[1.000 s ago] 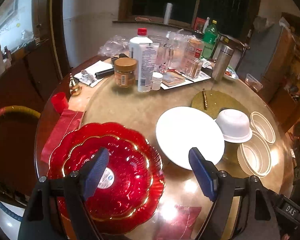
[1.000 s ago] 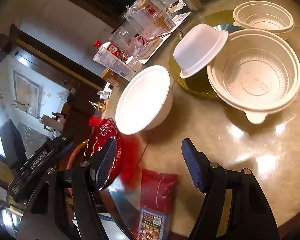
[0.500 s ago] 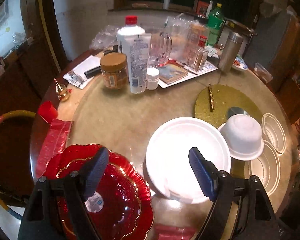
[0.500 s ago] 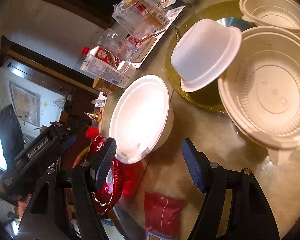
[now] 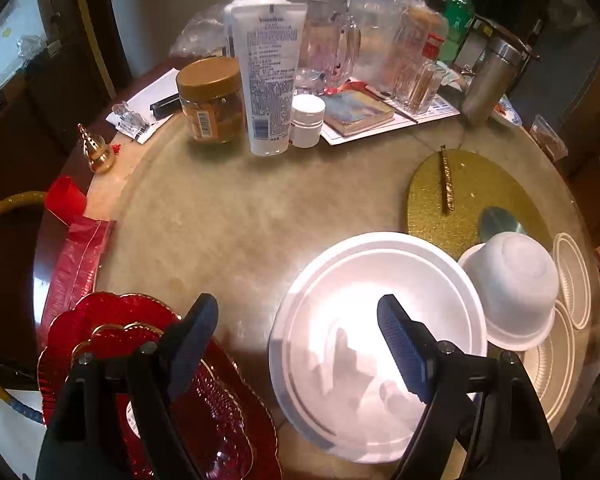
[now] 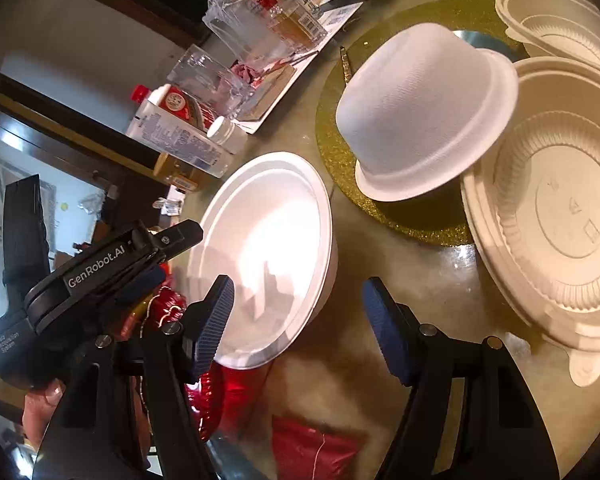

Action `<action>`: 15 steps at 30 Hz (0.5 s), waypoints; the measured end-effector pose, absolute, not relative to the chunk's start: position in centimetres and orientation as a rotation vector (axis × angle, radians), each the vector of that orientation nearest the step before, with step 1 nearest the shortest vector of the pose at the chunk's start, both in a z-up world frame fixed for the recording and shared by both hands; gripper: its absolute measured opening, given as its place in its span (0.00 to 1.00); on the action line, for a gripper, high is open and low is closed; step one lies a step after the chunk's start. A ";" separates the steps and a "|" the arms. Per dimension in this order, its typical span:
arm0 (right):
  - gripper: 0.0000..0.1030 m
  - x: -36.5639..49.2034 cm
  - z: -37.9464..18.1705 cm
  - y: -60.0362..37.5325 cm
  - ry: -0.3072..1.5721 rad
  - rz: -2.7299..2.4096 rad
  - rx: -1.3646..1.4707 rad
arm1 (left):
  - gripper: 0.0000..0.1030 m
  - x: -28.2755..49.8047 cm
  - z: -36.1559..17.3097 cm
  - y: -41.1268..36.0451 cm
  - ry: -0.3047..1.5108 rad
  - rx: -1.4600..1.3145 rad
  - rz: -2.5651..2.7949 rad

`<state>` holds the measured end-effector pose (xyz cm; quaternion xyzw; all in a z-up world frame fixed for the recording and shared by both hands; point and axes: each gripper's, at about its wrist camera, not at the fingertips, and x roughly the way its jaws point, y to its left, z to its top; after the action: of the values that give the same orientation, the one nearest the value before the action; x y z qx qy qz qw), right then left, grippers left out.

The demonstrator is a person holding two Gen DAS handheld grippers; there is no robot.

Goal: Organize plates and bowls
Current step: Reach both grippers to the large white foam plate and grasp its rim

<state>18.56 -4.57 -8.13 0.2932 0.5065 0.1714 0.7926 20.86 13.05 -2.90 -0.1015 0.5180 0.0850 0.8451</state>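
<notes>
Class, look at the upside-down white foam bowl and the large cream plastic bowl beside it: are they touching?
Touching. In the right wrist view the upside-down white foam bowl sits tilted, its rim propped on the large cream plastic bowl's edge.

Your round bench (image 5: 228, 216) carries a large white bowl (image 5: 380, 344) near you, red scalloped plates (image 5: 204, 412) just to its left, and a gold mat (image 5: 472, 204) behind it. An upturned white bowl (image 5: 512, 284) sits tilted against a cream plastic container (image 6: 556, 216). At the far edge stand a lotion tube (image 5: 270, 76), a jar (image 5: 212, 100) and a small white bottle (image 5: 307, 120).
</notes>
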 end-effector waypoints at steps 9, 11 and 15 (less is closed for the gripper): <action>0.42 19.4 -9.3 -3.6 1.130 0.332 0.575 | 0.78 22.0 -5.5 12.3 1.152 -0.185 0.176; 0.33 19.6 -9.7 -3.4 1.142 0.330 0.564 | 0.77 22.1 -5.9 12.1 1.161 -0.180 0.172; 0.17 19.5 -10.2 -2.9 1.159 0.328 0.531 | 0.59 22.0 -6.5 11.7 1.176 -0.154 0.164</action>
<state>19.48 -2.90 -10.16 0.2468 0.5385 0.1522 0.7911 22.03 11.74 -6.46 -0.0725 0.5537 0.0774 0.8260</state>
